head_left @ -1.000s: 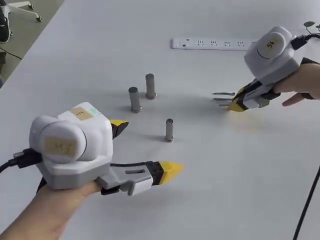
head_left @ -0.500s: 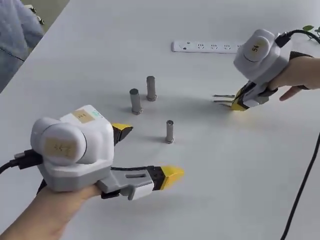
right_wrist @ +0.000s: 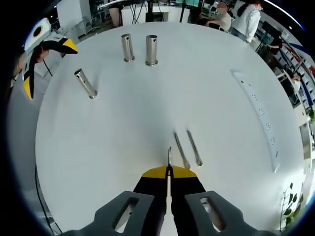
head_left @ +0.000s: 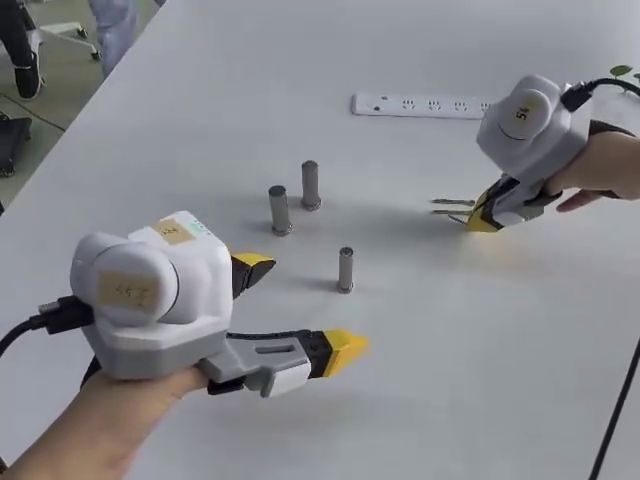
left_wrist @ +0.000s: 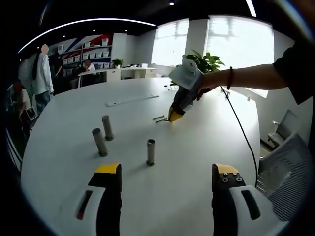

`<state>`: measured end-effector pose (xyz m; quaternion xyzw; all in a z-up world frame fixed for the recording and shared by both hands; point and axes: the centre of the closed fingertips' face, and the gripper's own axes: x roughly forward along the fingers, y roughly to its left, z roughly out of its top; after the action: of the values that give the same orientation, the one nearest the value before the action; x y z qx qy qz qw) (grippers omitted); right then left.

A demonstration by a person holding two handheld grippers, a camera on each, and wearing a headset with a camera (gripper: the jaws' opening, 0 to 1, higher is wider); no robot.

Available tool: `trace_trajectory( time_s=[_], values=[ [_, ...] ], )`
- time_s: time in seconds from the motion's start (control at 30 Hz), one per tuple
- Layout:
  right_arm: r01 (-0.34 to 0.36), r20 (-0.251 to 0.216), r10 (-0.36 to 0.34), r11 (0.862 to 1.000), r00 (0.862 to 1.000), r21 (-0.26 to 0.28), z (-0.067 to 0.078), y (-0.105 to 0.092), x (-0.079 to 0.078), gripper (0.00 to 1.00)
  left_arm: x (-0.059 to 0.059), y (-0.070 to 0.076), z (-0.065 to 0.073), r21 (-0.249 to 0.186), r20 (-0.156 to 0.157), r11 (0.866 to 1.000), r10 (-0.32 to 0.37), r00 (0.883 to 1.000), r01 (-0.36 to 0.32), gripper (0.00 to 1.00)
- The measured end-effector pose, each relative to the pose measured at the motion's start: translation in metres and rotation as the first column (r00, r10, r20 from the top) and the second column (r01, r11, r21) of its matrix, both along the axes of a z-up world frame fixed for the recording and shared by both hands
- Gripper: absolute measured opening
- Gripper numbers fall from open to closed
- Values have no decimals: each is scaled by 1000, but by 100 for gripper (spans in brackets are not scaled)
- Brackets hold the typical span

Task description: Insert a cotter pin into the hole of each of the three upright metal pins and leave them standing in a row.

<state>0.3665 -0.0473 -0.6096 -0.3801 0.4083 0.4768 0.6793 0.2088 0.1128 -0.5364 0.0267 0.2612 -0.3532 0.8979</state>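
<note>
Three upright metal pins stand on the white table: two close together [head_left: 280,210] [head_left: 311,186] and a shorter-looking one [head_left: 346,270] nearer me. My left gripper [head_left: 300,305] hovers open in front of them with nothing between its jaws; in the left gripper view [left_wrist: 167,169] the pins [left_wrist: 150,152] stand ahead. My right gripper [head_left: 482,220] rests low on the table at the right, shut on a cotter pin [right_wrist: 169,156] that sticks out past its tips. Two more cotter pins [right_wrist: 181,150] [right_wrist: 193,147] lie flat just beside it.
A white power strip [head_left: 420,104] lies at the far side of the table. A black cable [head_left: 612,420] runs along the right edge. Office chairs and people are beyond the table's left side.
The head view has shifted slightly. The right gripper has stayed low at the cotter pins with its body tilted a little. The left gripper holds its place, still open.
</note>
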Motion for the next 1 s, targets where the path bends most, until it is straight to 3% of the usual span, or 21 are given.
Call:
trace_trajectory(
  time_s=[0.07,0.13,0.23,0.57,0.63,0.67,0.87,0.93,1.0],
  values=[
    [-48,48,51,998,998,-46,1,-4,0,0,0,-1,1,2,1,1000,-3,1000,3,73],
    [-51,59,54,997,997,-50,-1,-6,1,0,0,-1,2,2,4,1000,-3,1000,3,69],
    [-63,84,65,998,994,-32,5,-4,-7,0,1,-1,3,19,16,1000,3,1000,-3,64],
    [-106,149,102,994,984,21,30,13,-40,0,-6,-5,-1,18,-18,1000,1,1000,-1,54],
    [-115,154,107,992,982,45,36,19,-47,0,-6,-5,-2,30,-21,1000,0,1000,0,51],
    [-120,154,111,992,982,50,38,21,-50,0,-6,-4,-3,60,-17,998,-11,1000,12,50],
    [-143,207,118,983,971,112,54,37,-68,0,-2,-10,2,35,-24,999,-19,1000,19,43],
    [-169,229,140,979,963,113,52,41,-64,0,-1,-13,4,36,-26,999,-21,999,22,40],
    [-177,239,143,976,960,129,57,46,-70,0,1,-15,9,-10,-43,1000,1,999,-1,38]
  ],
)
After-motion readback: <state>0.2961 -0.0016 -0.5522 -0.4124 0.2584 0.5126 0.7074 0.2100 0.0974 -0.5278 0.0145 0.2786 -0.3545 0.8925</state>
